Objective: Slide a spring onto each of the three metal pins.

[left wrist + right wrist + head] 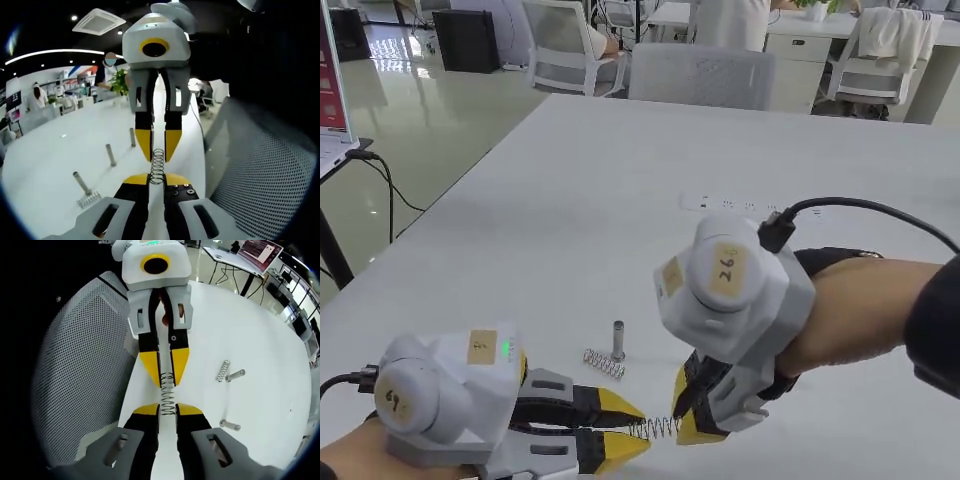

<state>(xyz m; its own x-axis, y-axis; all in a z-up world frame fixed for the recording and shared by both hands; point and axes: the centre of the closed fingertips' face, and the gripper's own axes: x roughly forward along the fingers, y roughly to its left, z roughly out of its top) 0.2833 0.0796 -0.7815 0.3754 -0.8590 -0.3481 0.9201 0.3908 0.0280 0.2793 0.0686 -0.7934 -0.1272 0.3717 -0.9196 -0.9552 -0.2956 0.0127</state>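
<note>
- White table [620, 200]: bare work surface that carries the pins and one spring.
- Mesh chair [80, 365]: grey backrest just beside the table edge.
- Left gripper [625, 428]: low at the near edge, its yellow-tipped jaws clamped on one end of the held spring [655, 429].
- Right gripper [688, 412]: faces the left one tip to tip, jaws pinched on the spring's other end; the coil spans the gap, clear of the table.
- Nearest pin [81, 183], middle pin [110, 154], far pin [132, 136]: upright in a row, all bare.
- Loose spring [89, 200]: lies flat at the nearest pin's foot.
</note>
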